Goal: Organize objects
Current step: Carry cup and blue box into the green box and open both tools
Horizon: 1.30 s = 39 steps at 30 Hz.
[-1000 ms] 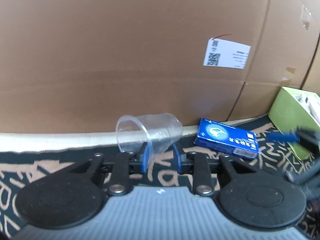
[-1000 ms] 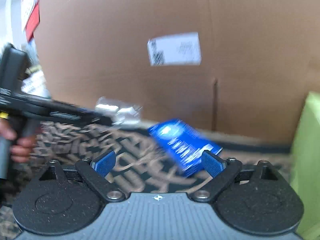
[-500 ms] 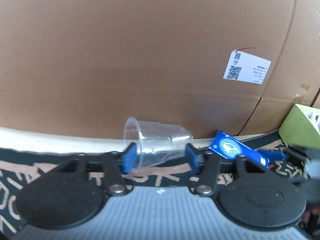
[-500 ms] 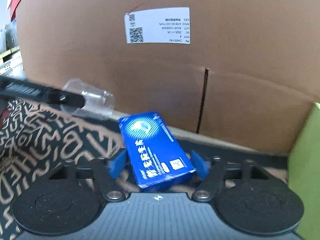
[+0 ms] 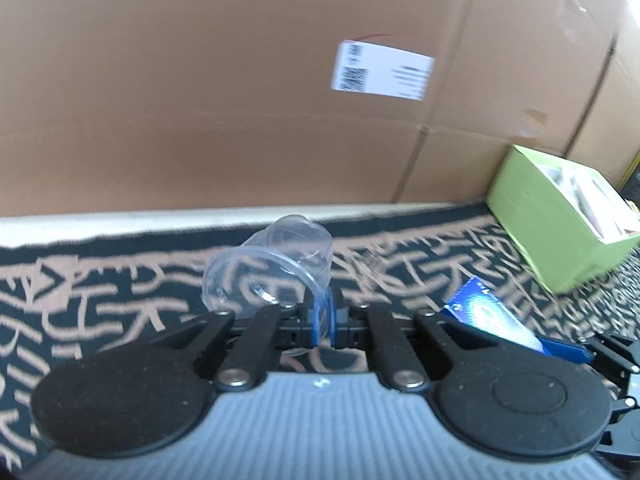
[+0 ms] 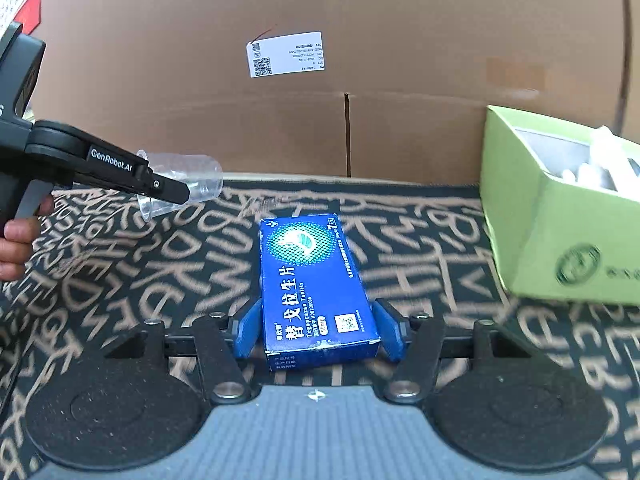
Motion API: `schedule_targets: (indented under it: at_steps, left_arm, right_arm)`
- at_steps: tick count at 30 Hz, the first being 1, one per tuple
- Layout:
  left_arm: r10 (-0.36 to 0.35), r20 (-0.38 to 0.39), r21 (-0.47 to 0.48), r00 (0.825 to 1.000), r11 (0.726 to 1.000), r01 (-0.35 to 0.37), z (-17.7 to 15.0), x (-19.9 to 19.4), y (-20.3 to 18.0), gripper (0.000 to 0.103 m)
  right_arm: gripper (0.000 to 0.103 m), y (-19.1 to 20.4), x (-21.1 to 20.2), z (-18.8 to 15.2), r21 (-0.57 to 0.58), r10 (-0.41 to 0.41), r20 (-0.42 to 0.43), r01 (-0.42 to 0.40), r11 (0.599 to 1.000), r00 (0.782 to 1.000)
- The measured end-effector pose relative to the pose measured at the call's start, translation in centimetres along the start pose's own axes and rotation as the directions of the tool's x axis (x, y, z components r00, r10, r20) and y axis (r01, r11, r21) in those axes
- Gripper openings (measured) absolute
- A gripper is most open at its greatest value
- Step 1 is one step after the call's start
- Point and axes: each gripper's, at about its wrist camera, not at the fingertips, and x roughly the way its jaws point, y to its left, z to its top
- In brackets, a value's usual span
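Note:
A clear plastic cup hangs with its mouth toward the camera. My left gripper is shut on its rim, the blue pads pinching the thin wall. In the right wrist view the same cup sits at the tip of the left gripper, just above the patterned cloth. A blue medicine box lies lengthwise between the pads of my right gripper. Its jaws are closing and both pads touch the box's long sides. The blue box also shows at the lower right of the left wrist view.
An open green carton with white items inside stands at the right on the black cloth with tan lettering. A tall cardboard wall with a white label closes off the back. A person's hand holds the left gripper's handle.
The left jaws went from standing around the cup to shut on its rim, and the cup turned mouth-first toward the camera. The right jaws narrowed onto the blue box, which straightened; the green carton came into view.

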Motion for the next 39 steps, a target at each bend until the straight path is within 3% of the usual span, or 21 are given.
schedule_targets:
  at_steps: [8,14,21,28,32,35,36,37,39]
  left_arm:
    - [-0.072,0.034,0.086,0.997,0.994,0.069,0.0,-4.8,-5.6,0.005]
    - [-0.165,0.09,0.181,0.982,0.973,0.147,2.0,-6.0,-12.2,0.005]
    - [-0.268,0.1,0.224,0.958,0.944,0.241,5.1,-3.0,-20.9,0.005]
    - [-0.259,0.107,0.249,0.96,0.942,0.226,7.7,1.6,-27.8,0.005]
    - [-0.237,0.069,0.227,0.969,0.95,0.216,8.5,5.1,-29.3,0.005]
    - [-0.251,0.043,0.222,0.967,0.946,0.236,8.7,7.4,-29.7,0.008]
    - [-0.251,0.034,0.213,0.967,0.947,0.239,8.6,8.0,-29.7,0.024]
    - [-0.243,0.03,0.192,0.97,0.953,0.233,8.5,8.4,-29.5,0.063]
    - [-0.229,0.071,0.154,0.971,0.964,0.216,7.7,8.4,-28.6,0.084]
  right_arm:
    - [0.063,-2.3,-6.7,-0.7,0.104,-0.023,0.146,0.008,0.995,0.989]
    - [0.063,-6.2,-11.0,0.0,0.182,-0.121,0.276,0.072,0.981,0.954]
    - [0.063,-12.5,-13.5,1.0,0.269,-0.311,0.342,0.225,0.937,0.887]
    - [0.063,-19.3,-12.5,2.9,0.344,-0.446,0.338,0.332,0.878,0.829]
    - [0.064,-22.0,-10.7,4.0,0.363,-0.477,0.326,0.358,0.86,0.816]
    - [0.065,-23.7,-8.6,4.2,0.349,-0.468,0.315,0.358,0.866,0.825]
    - [0.065,-24.2,-7.7,4.0,0.334,-0.456,0.305,0.354,0.874,0.836]
    - [0.071,-24.6,-7.0,3.9,0.32,-0.441,0.287,0.349,0.881,0.851]
    - [0.078,-24.9,-6.6,2.9,0.32,-0.433,0.274,0.343,0.883,0.859]
